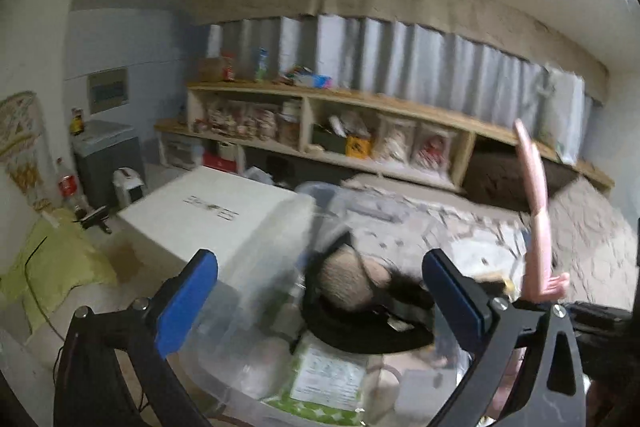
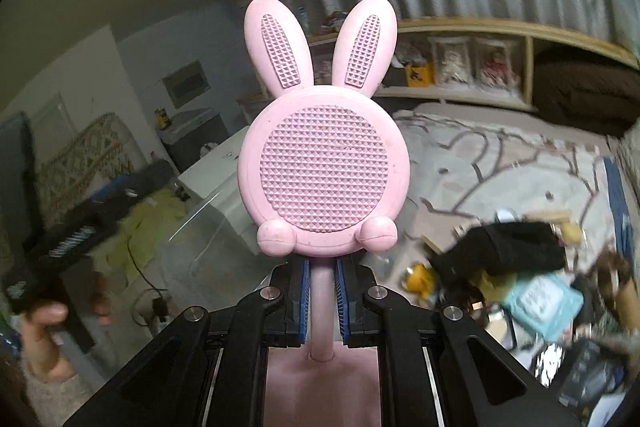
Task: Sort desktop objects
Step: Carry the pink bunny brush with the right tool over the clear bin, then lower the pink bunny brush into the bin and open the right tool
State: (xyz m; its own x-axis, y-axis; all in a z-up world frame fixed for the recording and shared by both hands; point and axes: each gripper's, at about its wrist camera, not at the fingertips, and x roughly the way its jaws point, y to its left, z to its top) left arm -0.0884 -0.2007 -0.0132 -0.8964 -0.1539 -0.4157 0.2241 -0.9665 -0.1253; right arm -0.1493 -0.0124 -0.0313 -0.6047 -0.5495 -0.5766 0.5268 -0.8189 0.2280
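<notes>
Now carry the pink rabbit holder (image 2: 323,163), clenched by its stem in the right gripper (image 2: 322,301), level. Ahead of the released left gripper (image 1: 320,291) (empty) lies the clear bin (image 1: 256,267); lower gently.

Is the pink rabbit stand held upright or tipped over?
Upright: the right gripper is shut on the pink rabbit stand at its stem, ears pointing up.
</notes>
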